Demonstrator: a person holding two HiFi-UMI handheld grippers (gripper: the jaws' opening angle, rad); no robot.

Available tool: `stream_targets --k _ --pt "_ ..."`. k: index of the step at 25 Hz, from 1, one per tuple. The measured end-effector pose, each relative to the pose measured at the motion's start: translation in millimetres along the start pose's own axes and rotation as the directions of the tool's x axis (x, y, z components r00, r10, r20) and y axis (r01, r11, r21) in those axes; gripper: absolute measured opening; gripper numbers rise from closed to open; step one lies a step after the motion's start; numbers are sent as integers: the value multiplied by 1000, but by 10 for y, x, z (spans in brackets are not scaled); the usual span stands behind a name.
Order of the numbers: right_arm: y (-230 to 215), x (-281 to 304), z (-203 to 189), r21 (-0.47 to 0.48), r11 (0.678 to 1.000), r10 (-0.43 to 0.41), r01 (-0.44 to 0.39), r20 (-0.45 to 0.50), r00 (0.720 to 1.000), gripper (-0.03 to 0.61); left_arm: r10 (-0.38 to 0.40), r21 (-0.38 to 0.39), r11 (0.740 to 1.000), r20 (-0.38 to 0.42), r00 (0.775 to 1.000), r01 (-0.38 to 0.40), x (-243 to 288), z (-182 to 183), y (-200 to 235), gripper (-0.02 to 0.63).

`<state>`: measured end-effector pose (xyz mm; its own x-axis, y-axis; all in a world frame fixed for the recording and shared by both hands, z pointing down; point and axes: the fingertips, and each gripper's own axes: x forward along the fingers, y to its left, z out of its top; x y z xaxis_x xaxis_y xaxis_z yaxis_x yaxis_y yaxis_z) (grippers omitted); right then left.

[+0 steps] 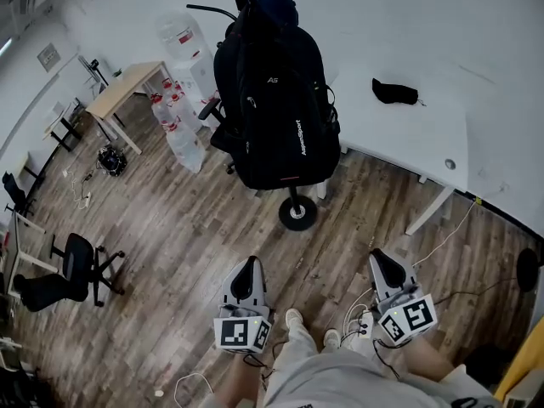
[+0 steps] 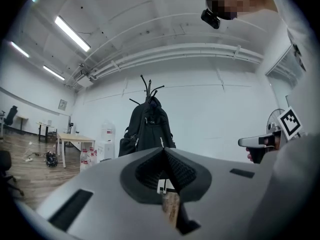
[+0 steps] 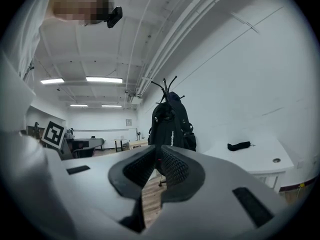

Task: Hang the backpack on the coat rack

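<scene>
The black backpack (image 1: 272, 100) reads "AspenSport" down its front.

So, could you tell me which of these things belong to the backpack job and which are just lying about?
Job: backpack; rack; left gripper; right gripper.

Lying about: white table; black item on it; water bottles; wooden table; office chair.
</scene>
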<state>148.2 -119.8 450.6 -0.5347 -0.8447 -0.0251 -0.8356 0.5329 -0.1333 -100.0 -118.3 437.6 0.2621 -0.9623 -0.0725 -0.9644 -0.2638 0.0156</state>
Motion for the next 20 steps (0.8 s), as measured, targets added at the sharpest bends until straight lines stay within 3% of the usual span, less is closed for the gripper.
stream_targets --k 10,20 --pt "32 -341 -39 60 998 -20 19 13 1000 43 -1 21 1000 25 1000 1 -188 202 -281 9" --pt "695 -486 -141 39 999 4 -4 -5 1000 43 -57 -18 998 76 995 59 -551 383 -143 9"
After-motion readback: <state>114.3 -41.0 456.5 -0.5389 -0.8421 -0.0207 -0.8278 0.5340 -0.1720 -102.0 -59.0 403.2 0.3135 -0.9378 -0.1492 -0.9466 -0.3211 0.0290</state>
